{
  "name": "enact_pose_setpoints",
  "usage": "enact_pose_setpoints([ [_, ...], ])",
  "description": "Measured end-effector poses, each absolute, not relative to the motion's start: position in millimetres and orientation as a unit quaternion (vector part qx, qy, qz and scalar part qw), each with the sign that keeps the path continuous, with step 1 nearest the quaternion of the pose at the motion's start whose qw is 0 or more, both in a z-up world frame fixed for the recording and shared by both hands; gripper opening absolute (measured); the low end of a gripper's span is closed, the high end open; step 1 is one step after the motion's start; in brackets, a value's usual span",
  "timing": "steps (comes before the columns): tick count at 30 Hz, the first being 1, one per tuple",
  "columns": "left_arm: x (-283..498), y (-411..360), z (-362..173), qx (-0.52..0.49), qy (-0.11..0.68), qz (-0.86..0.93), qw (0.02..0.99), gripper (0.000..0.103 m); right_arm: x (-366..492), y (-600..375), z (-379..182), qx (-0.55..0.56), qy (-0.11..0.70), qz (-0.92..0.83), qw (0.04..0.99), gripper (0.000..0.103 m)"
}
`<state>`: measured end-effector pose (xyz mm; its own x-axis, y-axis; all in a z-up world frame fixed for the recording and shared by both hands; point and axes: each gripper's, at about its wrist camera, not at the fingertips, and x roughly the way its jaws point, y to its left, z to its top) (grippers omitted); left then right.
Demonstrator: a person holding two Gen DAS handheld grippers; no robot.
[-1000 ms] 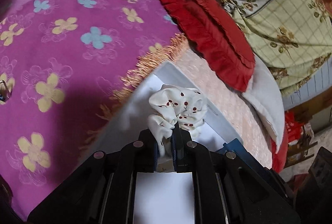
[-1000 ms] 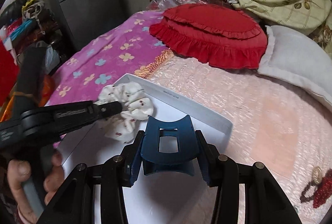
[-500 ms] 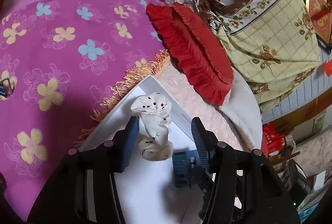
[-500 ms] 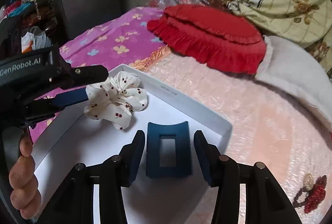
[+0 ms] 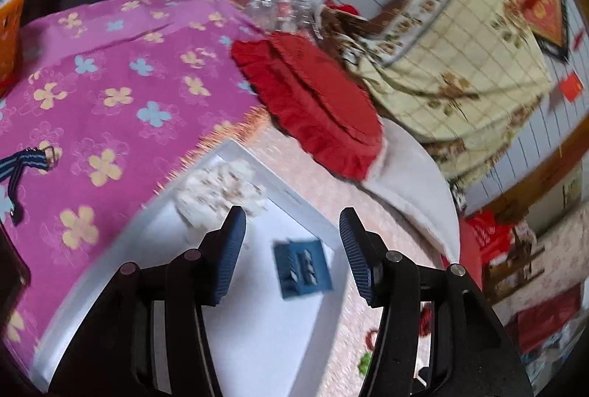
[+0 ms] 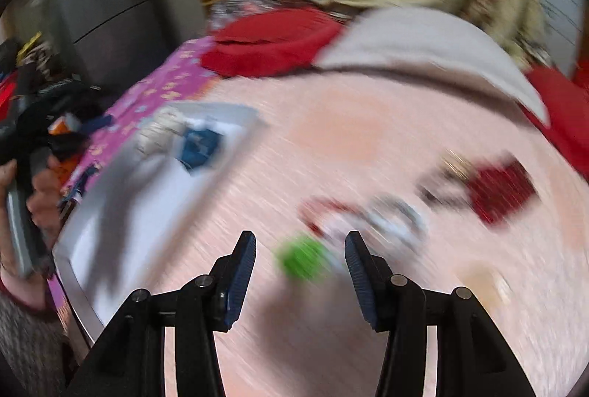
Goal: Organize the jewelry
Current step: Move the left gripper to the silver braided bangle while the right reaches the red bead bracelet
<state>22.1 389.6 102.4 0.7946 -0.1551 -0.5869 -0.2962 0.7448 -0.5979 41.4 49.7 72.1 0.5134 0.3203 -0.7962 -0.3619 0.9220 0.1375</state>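
Note:
A white tray [image 5: 254, 341] lies on the bed and holds a white spotted scrunchie [image 5: 217, 190] and a blue hair claw clip [image 5: 302, 268]. My left gripper [image 5: 291, 246] is open and empty above the tray. My right gripper [image 6: 300, 268] is open and empty over the pink cover, above a blurred green piece [image 6: 303, 259]. Beyond it lie a red-and-white loop [image 6: 331, 213], a grey ring-shaped piece [image 6: 399, 220] and a dark red piece with a gold end [image 6: 497, 189]. The tray [image 6: 84, 249], scrunchie [image 6: 162, 132] and clip [image 6: 200, 146] show at the left of the right wrist view.
A red ruffled cushion [image 5: 313, 102], a grey-white pillow [image 5: 416, 190] and a cream floral quilt [image 5: 460, 65] lie behind the tray. A magenta flowered cloth [image 5: 92, 95] covers the left, with a striped strap [image 5: 18, 172] on it. A grey cabinet [image 6: 95, 6] stands far left.
Both grippers opened, leaving the scrunchie and the blue clip in the tray. My left gripper lifted back. My right gripper swung right to the loose pieces on the pink cover.

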Motion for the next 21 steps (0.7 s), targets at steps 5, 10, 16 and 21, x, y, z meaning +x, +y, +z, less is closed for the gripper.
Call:
enact_pose_setpoints([
  [5, 11.7, 325.8, 113.9, -0.296, 0.335, -0.018, 0.894, 0.053, 14.7, -35.8, 55.5, 0.009, 0.472, 0.134, 0.871, 0.048],
  [10, 7.4, 244.1, 116.6, -0.233, 0.368, -0.083, 0.896, 0.053, -0.2, -92.5, 50.9, 0.029, 0.467, 0.095, 0.879, 0.048],
  [16, 37.7, 158.1, 87.3, -0.159, 0.435, -0.129, 0.877, 0.053, 8.5, -119.5, 47.7, 0.052, 0.463, 0.086, 0.881, 0.048],
  [21, 75.2, 112.7, 59.5, -0.092, 0.482, -0.151, 0.858, 0.053, 46.0, -125.6, 51.7, 0.073, 0.449, 0.092, 0.886, 0.048],
])
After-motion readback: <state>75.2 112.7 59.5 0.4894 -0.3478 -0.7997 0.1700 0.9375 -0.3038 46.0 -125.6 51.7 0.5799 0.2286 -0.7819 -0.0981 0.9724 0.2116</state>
